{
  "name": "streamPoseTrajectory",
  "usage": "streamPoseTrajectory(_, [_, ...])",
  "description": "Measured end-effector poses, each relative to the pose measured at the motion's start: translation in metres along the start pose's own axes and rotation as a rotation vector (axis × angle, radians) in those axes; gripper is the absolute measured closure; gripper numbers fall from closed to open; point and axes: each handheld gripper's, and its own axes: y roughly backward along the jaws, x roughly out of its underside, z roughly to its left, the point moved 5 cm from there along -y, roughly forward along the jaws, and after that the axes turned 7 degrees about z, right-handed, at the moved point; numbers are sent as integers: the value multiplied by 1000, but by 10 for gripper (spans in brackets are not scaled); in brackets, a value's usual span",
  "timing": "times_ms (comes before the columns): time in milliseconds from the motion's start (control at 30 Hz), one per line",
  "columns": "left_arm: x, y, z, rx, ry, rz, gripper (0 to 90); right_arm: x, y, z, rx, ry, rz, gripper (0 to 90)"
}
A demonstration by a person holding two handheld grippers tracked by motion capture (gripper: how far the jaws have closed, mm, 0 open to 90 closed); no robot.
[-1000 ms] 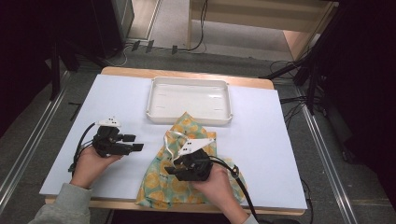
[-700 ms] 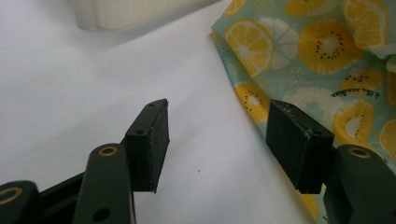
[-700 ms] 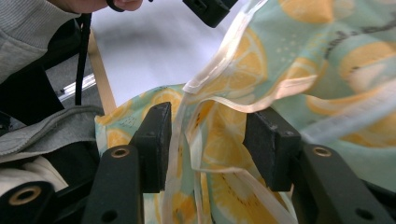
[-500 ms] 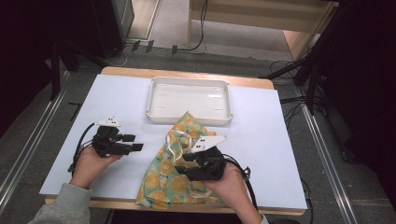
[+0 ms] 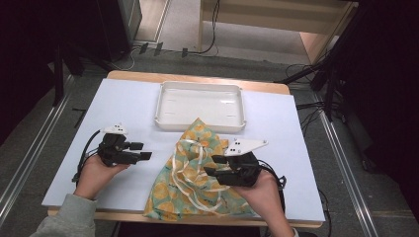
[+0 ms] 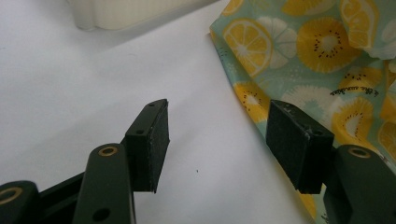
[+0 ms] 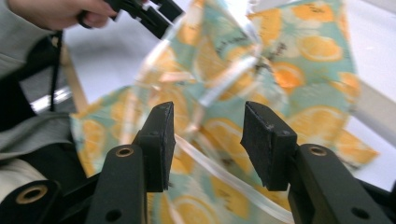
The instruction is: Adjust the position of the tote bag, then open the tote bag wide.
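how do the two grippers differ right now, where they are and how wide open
The left gripper hovers over bare table beside the fruit-print cloth bag; the right gripper hangs over the bag itself. The left gripper's jaws gape wider than the right gripper's. Both are open and hold nothing.

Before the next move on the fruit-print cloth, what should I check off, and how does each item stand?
1. Right gripper open: ok, a clear gap between its jaws.
2. Right gripper over the fruit-print cloth: ok, cloth and a white ribbon lie beyond its jaws.
3. Right gripper touching the cloth: cannot tell.
4. Left gripper open: ok, jaws wide apart.
5. Left gripper on the cloth: not ok, it is over bare table beside the cloth's edge.
6. White tray free to receive: ok, nothing lies in it.
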Motion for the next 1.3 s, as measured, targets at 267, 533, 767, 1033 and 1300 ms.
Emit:
streamPoseTrajectory(267, [-2, 0, -4, 3, -10, -1, 401, 7, 5, -17, 18, -28, 8, 556])
streamPoseTrajectory(533, [-5, -1, -16, 23, -39, 7, 400, 14, 6, -30, 34, -52, 15, 552])
streamPoseTrajectory(767, [-10, 0, -31, 63, -58, 11, 398, 19, 7, -37, 37, -65, 12, 551])
streamPoseTrajectory(1033, [-17, 1, -54, 99, -113, 6, 395, 19, 4, -37, 33, -62, 13, 544])
streamPoseTrajectory(1300, [-21, 2, -70, 138, -136, 12, 392, 19, -1, -36, 27, -61, 22, 549])
